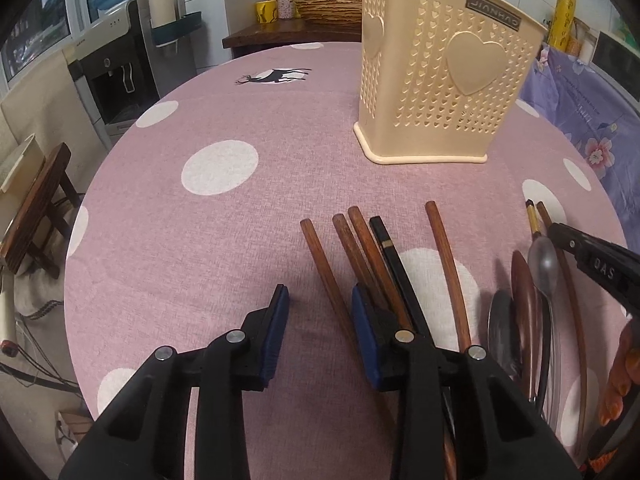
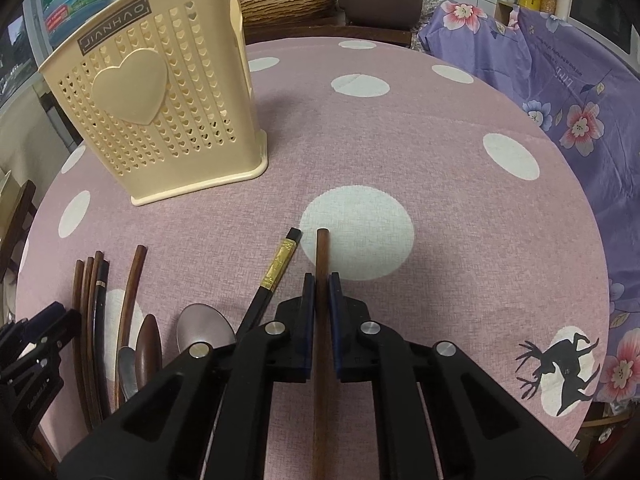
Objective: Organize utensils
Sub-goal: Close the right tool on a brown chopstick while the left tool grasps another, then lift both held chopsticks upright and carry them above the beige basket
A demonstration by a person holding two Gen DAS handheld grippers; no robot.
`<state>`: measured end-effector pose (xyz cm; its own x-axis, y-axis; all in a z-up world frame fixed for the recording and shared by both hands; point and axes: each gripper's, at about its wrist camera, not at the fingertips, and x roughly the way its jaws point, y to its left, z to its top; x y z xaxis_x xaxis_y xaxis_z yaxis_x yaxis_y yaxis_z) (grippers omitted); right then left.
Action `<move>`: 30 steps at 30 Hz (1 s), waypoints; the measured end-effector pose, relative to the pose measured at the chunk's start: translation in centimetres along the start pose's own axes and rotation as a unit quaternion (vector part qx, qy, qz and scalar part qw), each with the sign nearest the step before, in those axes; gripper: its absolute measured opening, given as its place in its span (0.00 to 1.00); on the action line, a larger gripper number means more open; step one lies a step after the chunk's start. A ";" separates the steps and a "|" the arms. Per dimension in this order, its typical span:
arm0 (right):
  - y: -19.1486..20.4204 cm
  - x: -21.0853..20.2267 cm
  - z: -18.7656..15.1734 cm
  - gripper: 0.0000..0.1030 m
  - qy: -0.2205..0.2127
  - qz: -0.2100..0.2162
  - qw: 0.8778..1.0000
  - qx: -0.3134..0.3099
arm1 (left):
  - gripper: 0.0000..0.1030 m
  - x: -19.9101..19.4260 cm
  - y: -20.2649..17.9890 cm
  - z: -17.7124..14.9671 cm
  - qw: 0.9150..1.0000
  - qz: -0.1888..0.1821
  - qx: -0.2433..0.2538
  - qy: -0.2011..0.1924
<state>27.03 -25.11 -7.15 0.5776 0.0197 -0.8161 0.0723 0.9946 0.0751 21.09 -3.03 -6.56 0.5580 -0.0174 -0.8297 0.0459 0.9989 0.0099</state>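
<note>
- While our right gripper point(image 2: 319, 282) held a round brown wooden chopstick point(image 2: 322, 252) clamped between its blue pads, the stick's long axis ran straight up the middle of the right wrist view, its blunt tip resting over a white dot of the tablecloth point(image 2: 400, 128).
- We judged the coming move to turn on the cream plastic utensil holder point(image 2: 160, 100), which stood upright at the upper left of that view, well apart from the held stick; the stick would need tipping upright to drop in.
- Our left gripper point(image 1: 320, 300) stood partly open, gripping nothing: one brown chopstick point(image 1: 324, 264) lay between its pads without visible contact, its length running up the frame and leaning slightly left.
- Beside it, in the lower right of the left wrist view, lay more brown sticks, a black chopstick point(image 1: 394, 256) and a curved one point(image 1: 448, 264), all roughly parallel.
- Further right sat a metal spoon point(image 1: 543, 268) and a dark wooden spoon point(image 1: 524, 292), smooth and glossy.
- Heart-shaped perforations covered the holder's walls; the pink cloth looked matte and woven.
</note>
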 end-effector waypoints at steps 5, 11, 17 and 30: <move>0.4 0.0 -0.1 0.08 -0.005 -0.009 1.000 -0.009 | 0.27 0.6 -0.8 1.0 1.000 0.011 0.011 -0.001; 0.8 -0.1 -0.3 0.08 -0.010 -0.019 1.000 -0.021 | 0.12 0.6 -1.3 1.0 1.000 0.013 0.009 -0.010; 1.1 -0.2 -0.4 0.08 -0.015 -0.025 0.999 -0.028 | 0.11 0.6 -1.1 0.8 1.000 0.009 0.004 -0.019; -0.4 -3.3 0.1 0.07 -0.062 0.032 0.998 0.001 | 0.08 -1.4 1.1 1.7 0.998 -0.031 -0.034 -0.049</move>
<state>25.23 -25.60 -4.45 0.6770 0.0705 -0.7326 0.0337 0.9914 0.1265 21.76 -1.97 -4.41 0.6349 -0.0810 -0.7684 0.0297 0.9963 -0.0805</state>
